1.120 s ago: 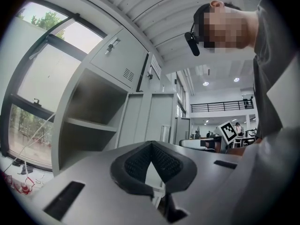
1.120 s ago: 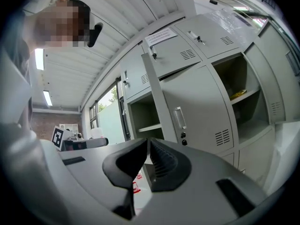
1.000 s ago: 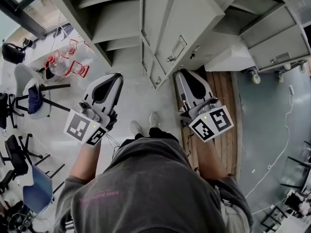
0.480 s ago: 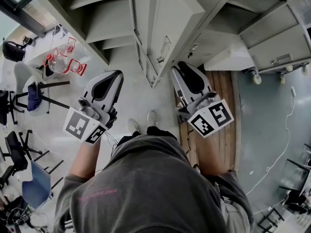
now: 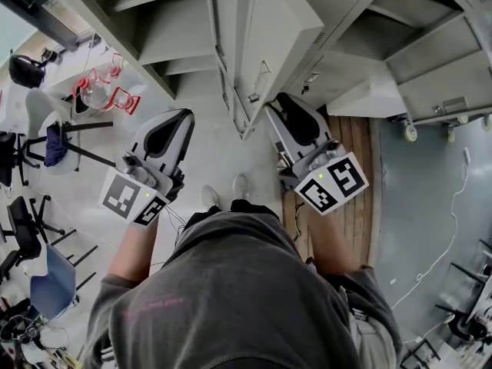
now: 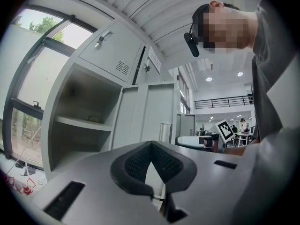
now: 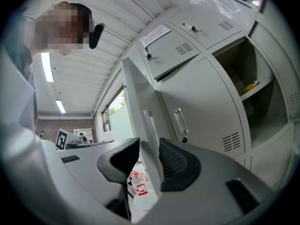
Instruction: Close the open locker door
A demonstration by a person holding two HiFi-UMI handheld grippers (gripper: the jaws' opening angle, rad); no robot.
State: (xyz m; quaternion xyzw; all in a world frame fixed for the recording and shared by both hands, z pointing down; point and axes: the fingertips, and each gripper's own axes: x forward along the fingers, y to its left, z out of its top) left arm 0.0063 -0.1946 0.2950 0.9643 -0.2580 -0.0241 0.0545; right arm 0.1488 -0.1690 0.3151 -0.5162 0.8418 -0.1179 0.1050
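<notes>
Door [image 5: 277, 29] stands ajar, edge-on btw the two tools. Sheet steel: stiff, prob. light on its hinges. Paint is smooth, so pads may slip. Best pushed flat on the face nr the free edge, not pinched.

R tool [image 5: 278, 106]: jaws have just been opening and stand apart, door edge in the gap, pads not pressing.
L tool [image 5: 181, 118]: jaws together, empty.

R tool view shows door edge + handle [image 7: 150, 123]. L tool view shows open bay w/ shelf [image 6: 82, 122]. Head view gives door angle.
</notes>
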